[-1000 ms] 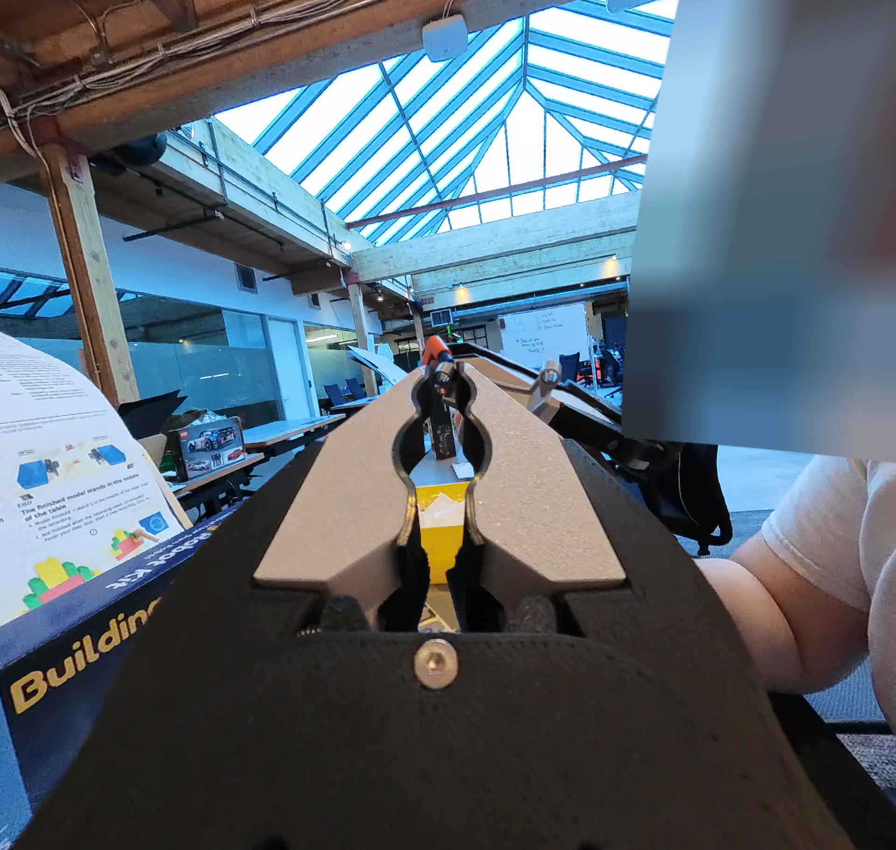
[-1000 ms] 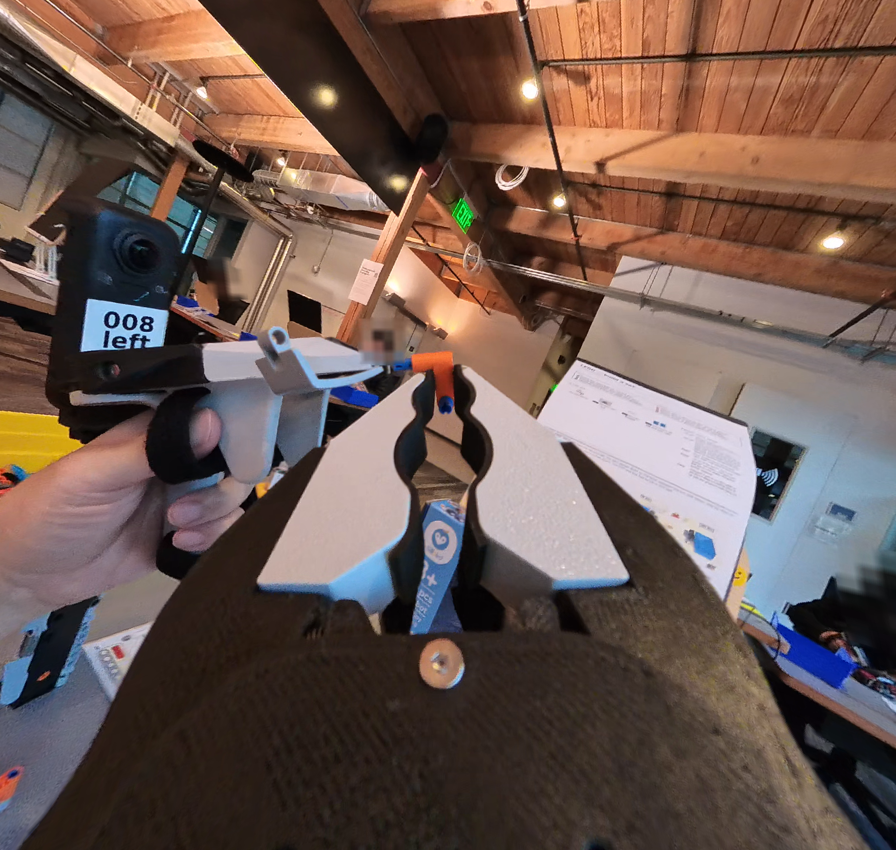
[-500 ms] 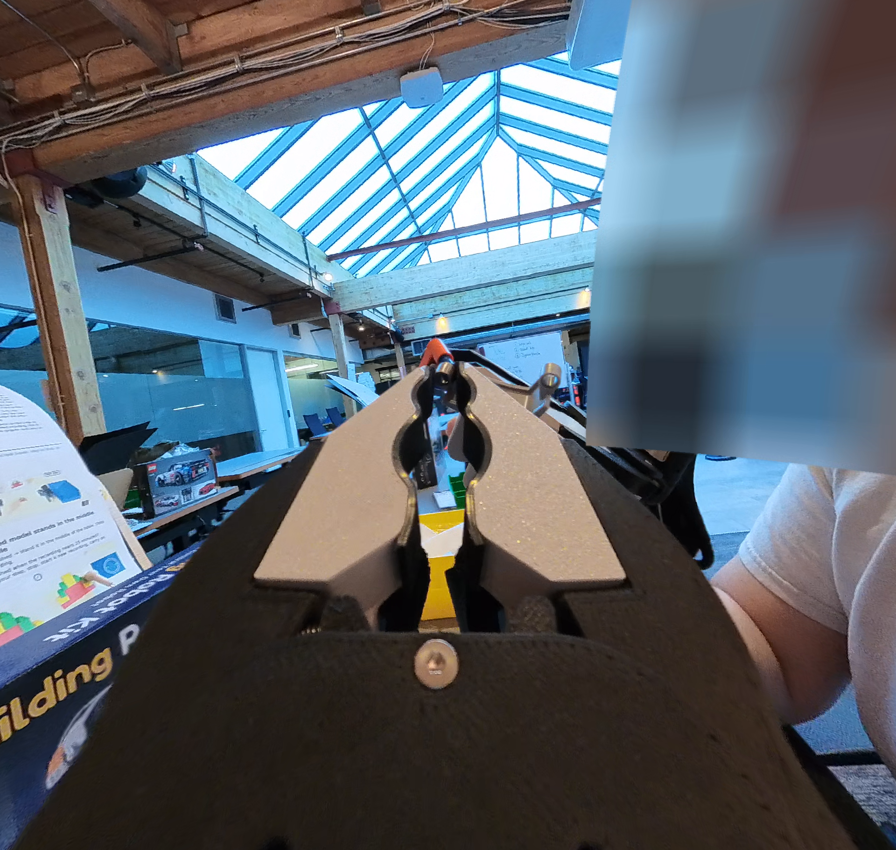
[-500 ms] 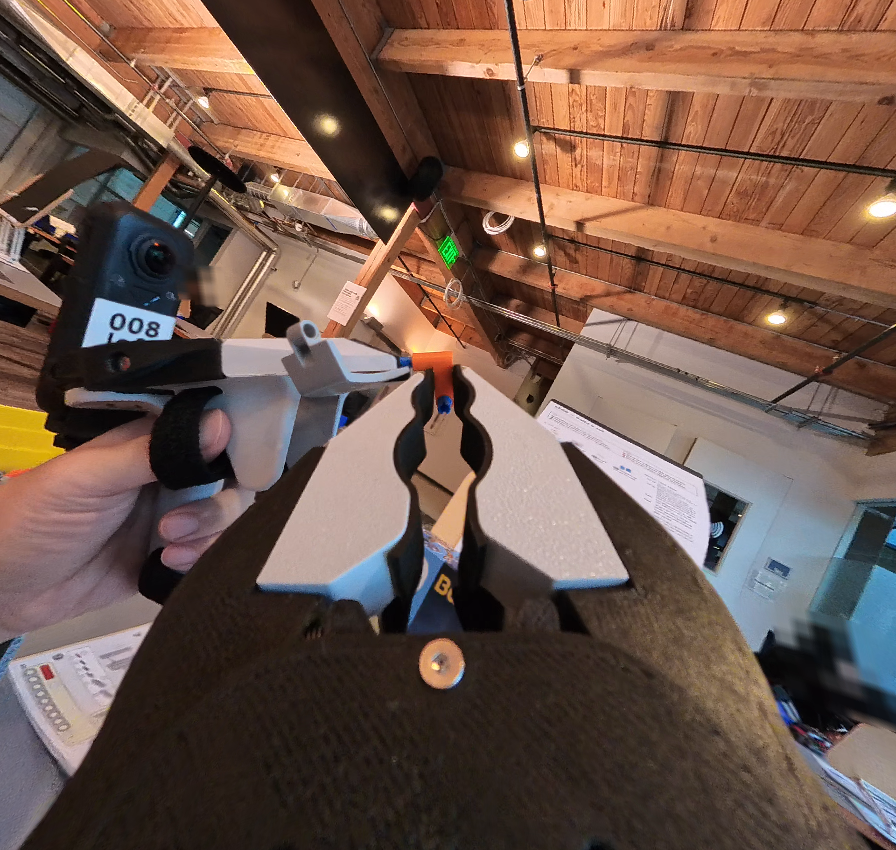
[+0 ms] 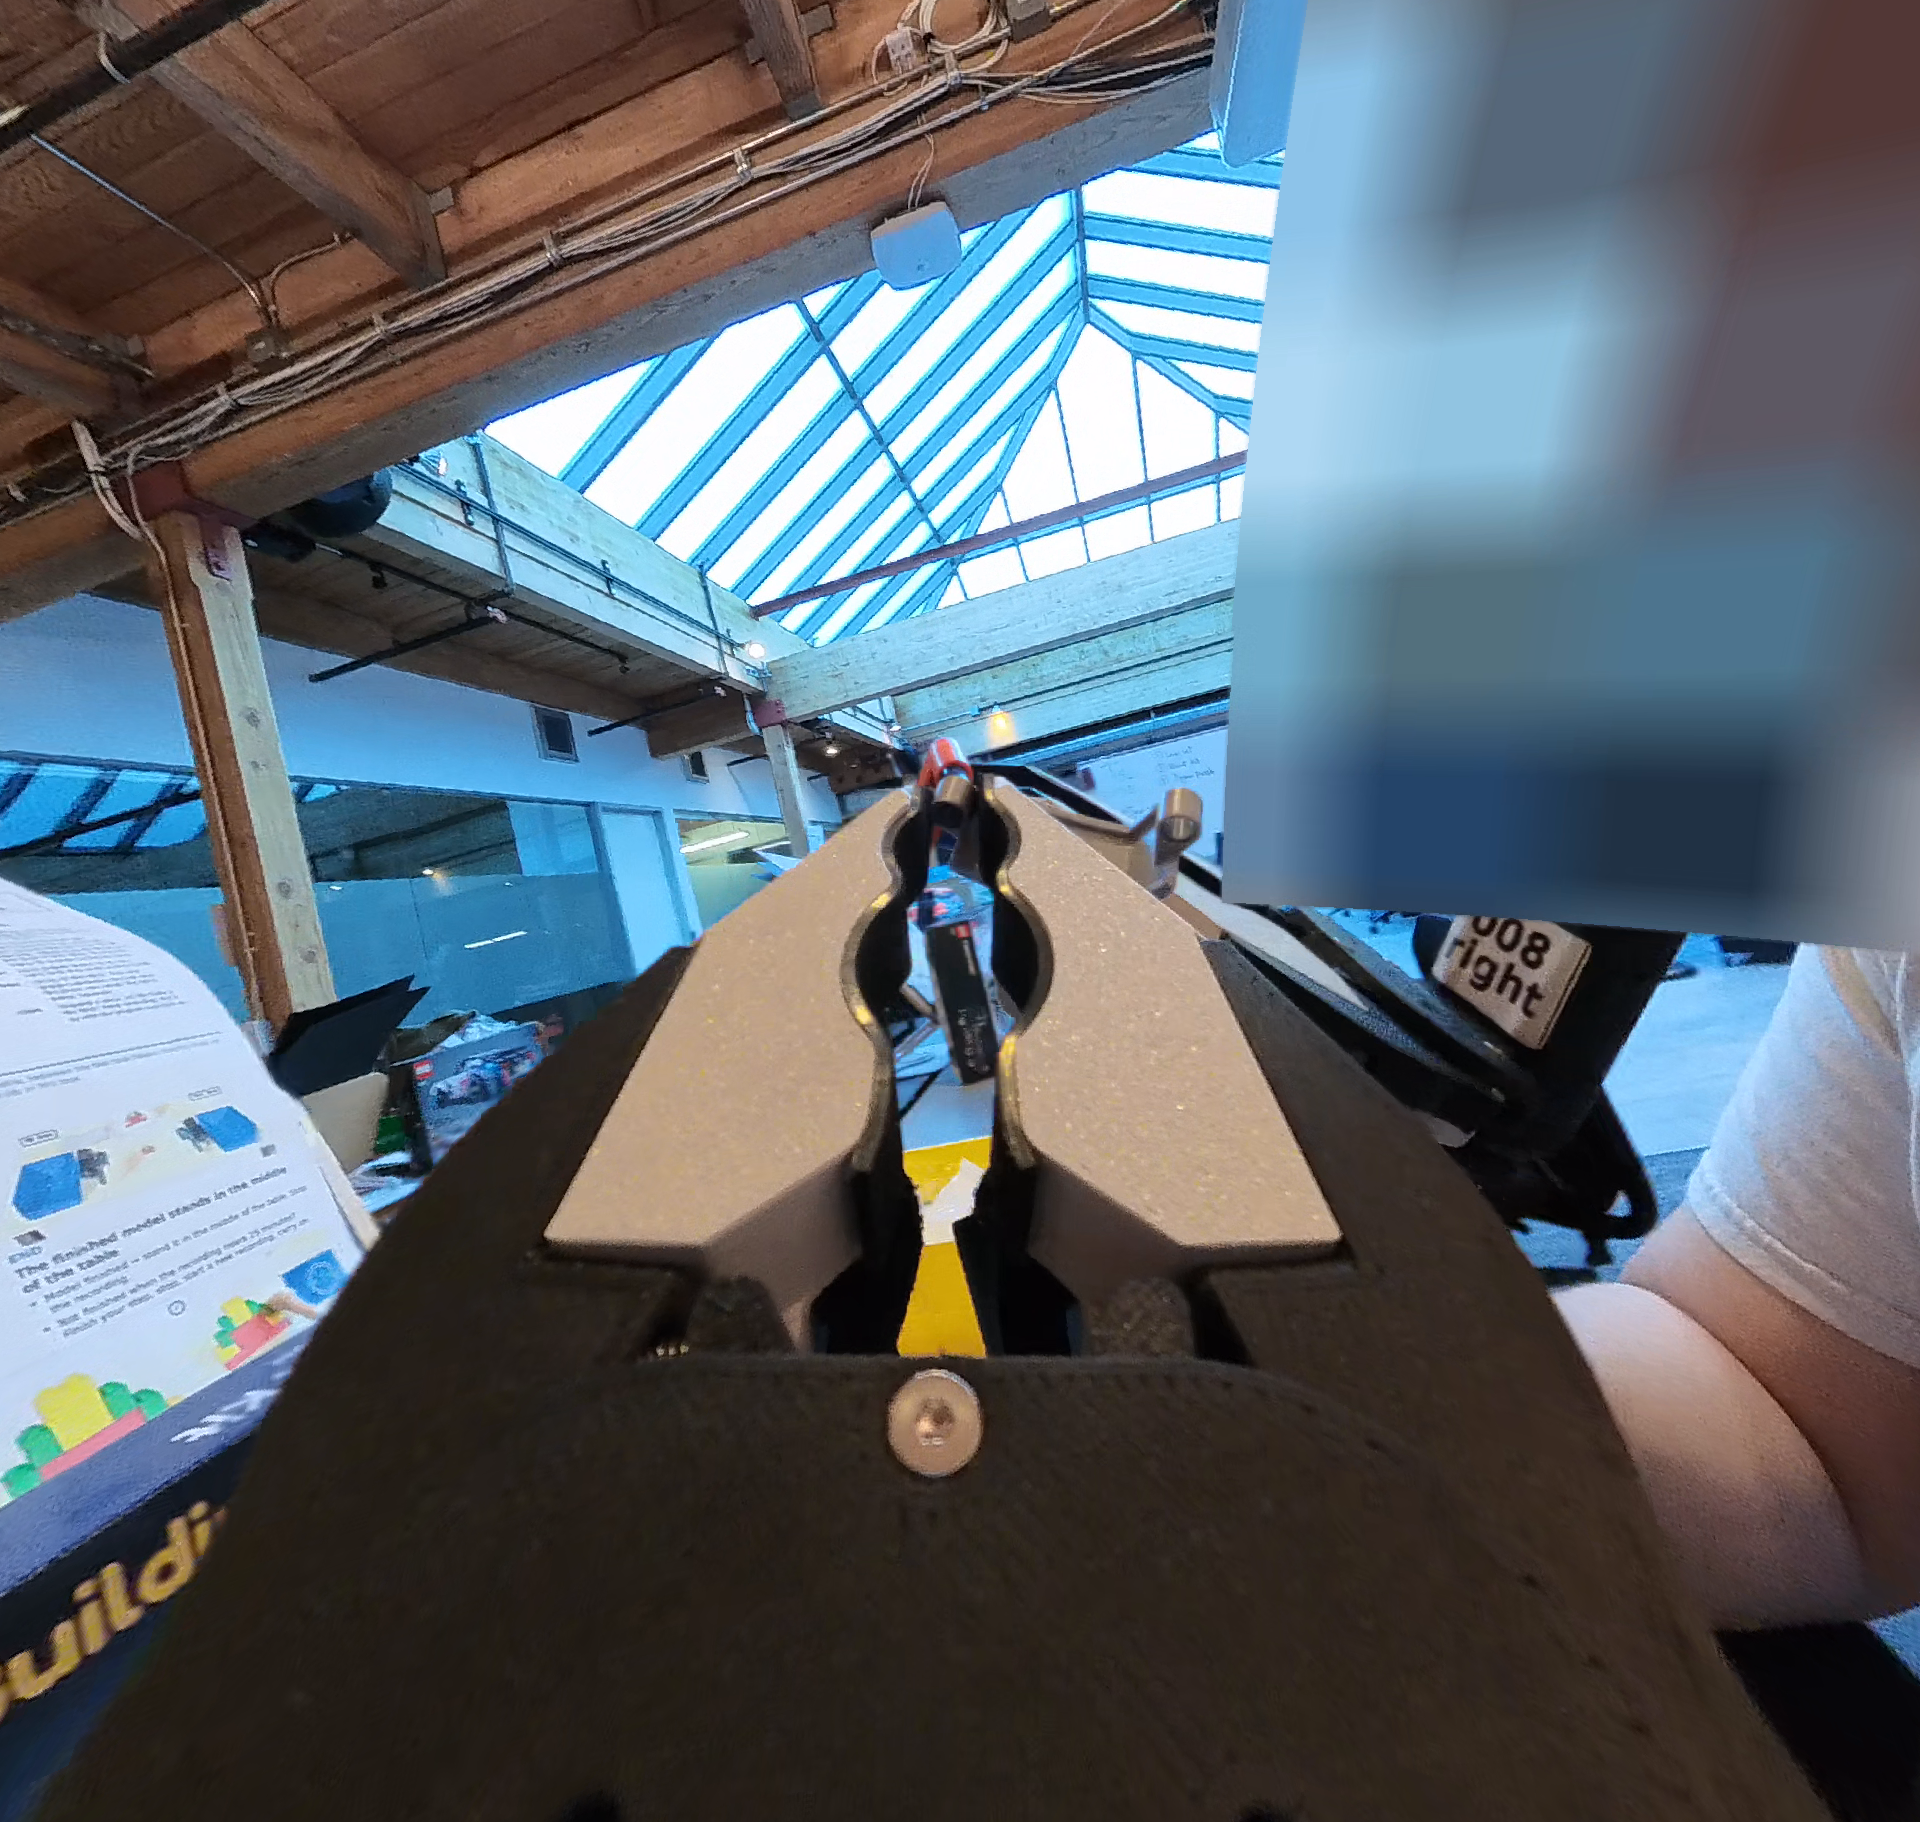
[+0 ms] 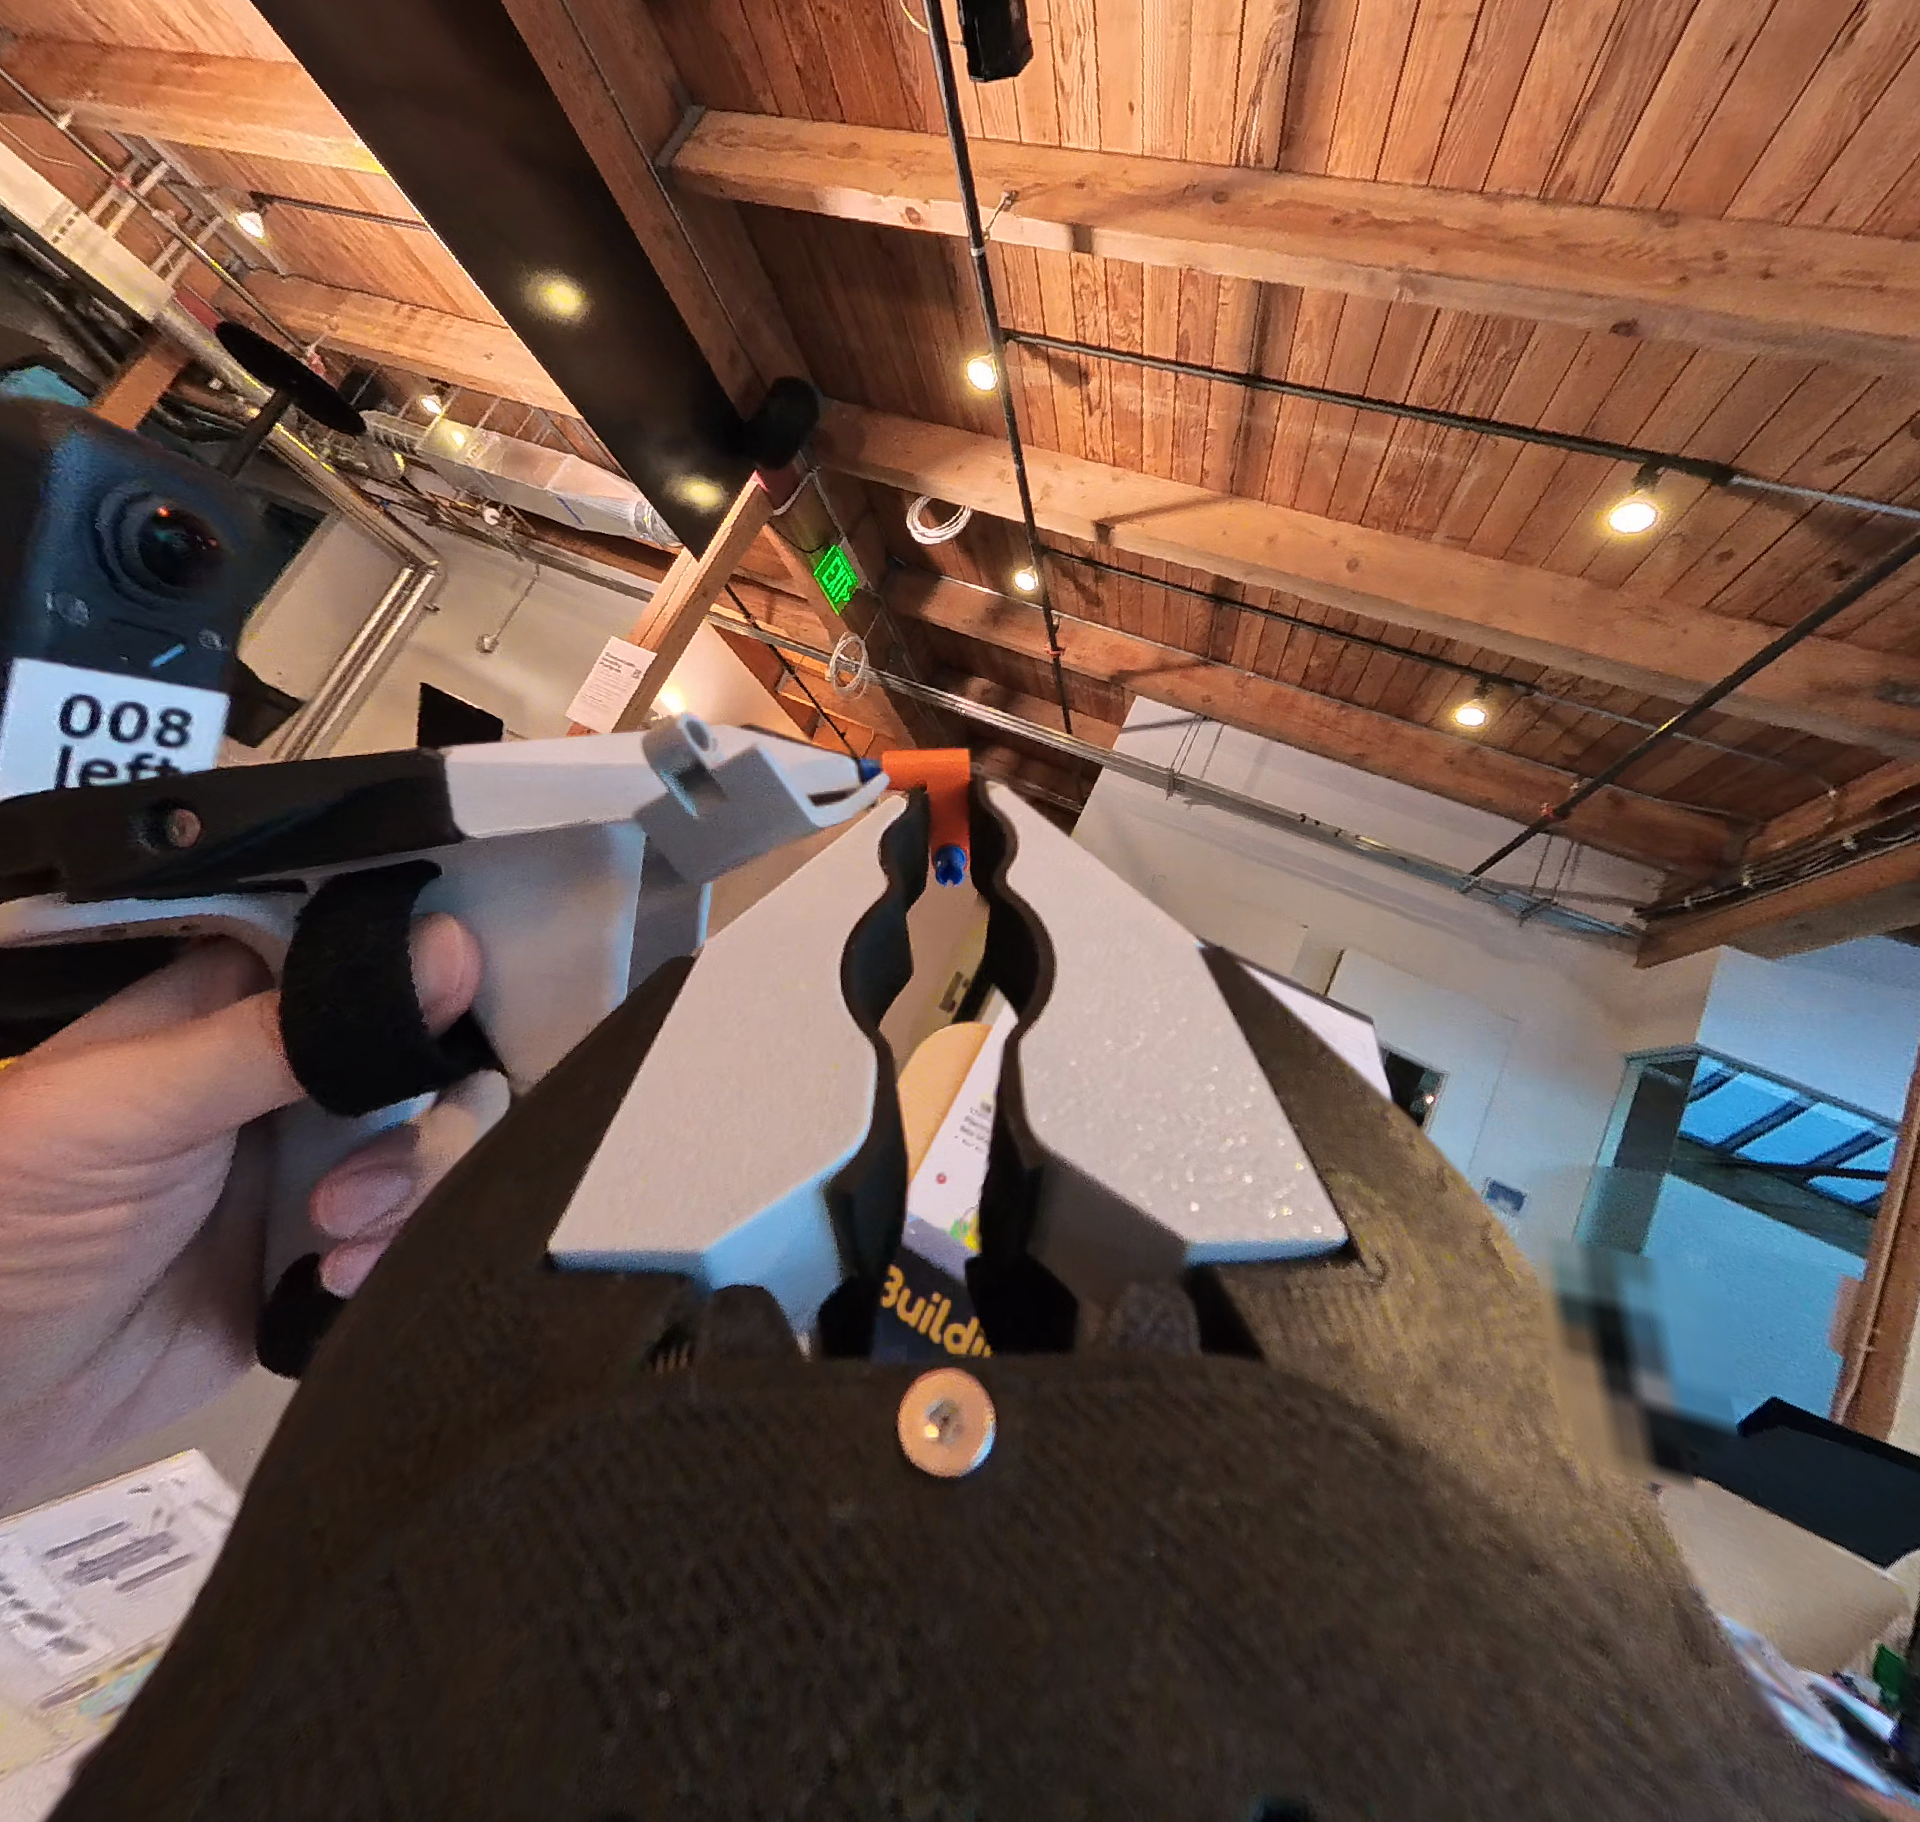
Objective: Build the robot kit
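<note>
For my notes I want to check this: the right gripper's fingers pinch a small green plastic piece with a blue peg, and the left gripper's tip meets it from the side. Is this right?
Not quite: the small plastic piece is orange, not green, as the right wrist view shows. The rest holds: the right gripper pinches it with its blue peg between the fingers, and the left gripper meets it from the side.

Skylight [image 5: 935, 442] at 12 o'clock, wooden ceiling beams [image 6: 1299, 245] overhead. Printed instruction sheet [image 5: 125, 1128] at 9 o'clock above a dark blue box [image 5: 94, 1606]. Green exit sign [image 6: 834, 575], ceiling spotlights [image 6: 1631, 517], wooden post [image 5: 244, 785].
</note>
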